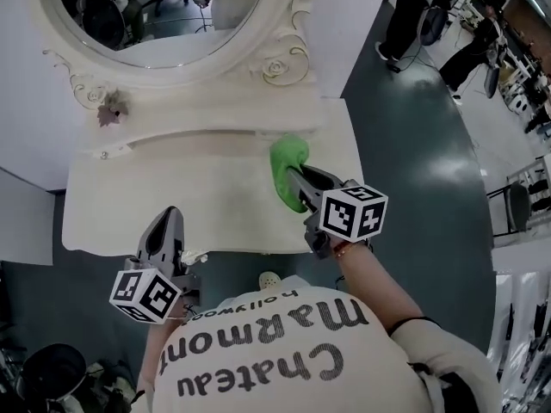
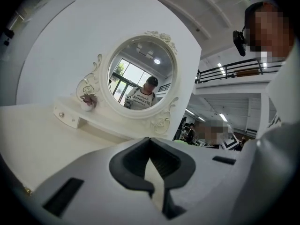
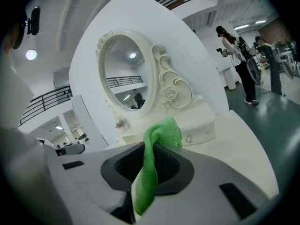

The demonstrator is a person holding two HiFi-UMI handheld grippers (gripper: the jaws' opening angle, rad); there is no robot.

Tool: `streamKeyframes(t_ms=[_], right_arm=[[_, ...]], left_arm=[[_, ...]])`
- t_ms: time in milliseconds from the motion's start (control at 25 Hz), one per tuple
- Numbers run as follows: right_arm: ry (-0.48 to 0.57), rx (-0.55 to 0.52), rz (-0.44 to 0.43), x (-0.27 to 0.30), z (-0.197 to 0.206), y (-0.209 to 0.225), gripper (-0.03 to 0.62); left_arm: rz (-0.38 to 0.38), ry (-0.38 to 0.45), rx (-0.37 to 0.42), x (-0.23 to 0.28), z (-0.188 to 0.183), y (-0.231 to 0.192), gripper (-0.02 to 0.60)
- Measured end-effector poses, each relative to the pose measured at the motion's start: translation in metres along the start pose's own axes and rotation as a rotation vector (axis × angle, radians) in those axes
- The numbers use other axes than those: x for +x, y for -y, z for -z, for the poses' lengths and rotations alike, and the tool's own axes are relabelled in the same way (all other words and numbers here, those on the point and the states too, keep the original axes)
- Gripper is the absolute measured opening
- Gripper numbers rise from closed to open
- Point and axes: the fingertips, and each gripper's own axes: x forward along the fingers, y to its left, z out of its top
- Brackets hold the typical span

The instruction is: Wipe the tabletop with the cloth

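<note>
A bright green cloth (image 1: 288, 157) is pinched in my right gripper (image 1: 292, 177), which is shut on it over the right part of the cream tabletop (image 1: 172, 196), close to the raised back shelf. In the right gripper view the cloth (image 3: 161, 130) sticks up from between the jaws of the right gripper (image 3: 150, 149) and hangs down below them. My left gripper (image 1: 168, 219) hovers at the table's front edge on the left, jaws together and holding nothing. In the left gripper view the left gripper (image 2: 150, 144) faces the mirror.
An ornate oval mirror (image 1: 164, 15) stands at the back of the vanity. A small purple flower ornament (image 1: 110, 110) sits on the shelf (image 1: 215, 110) at the left. People (image 1: 405, 11) stand on the dark floor at the far right.
</note>
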Motion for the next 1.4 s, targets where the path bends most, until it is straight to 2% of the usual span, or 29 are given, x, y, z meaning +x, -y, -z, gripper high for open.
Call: streamKeyframes(t_ms=[360, 680, 1000, 1240, 1400], right_arm=[[-0.159, 0.013, -0.021, 0.065, 0.026, 0.029, 0.071], [-0.26, -0.04, 0.038, 0.109, 0.038, 0.048, 0.071], [-0.346, -0.111, 0.125, 0.135, 0.055, 0.068, 0.071], [-0.388, -0.255, 0.137, 0.141, 0.061, 0.07, 0.069], [-0.406, -0.241, 0.144, 0.14, 0.061, 0.072, 0.067]], left_arm=[[-0.138, 0.0, -0.035, -0.006, -0.004, -0.031, 0.008], [-0.223, 0.015, -0.088, -0.023, -0.003, -0.054, 0.008], [-0.243, 0.032, -0.086, -0.032, -0.004, -0.058, 0.008], [-0.221, 0.033, -0.084, -0.023, -0.003, -0.051, 0.008], [-0.197, 0.031, -0.082, -0.018, 0.0, -0.042, 0.008]])
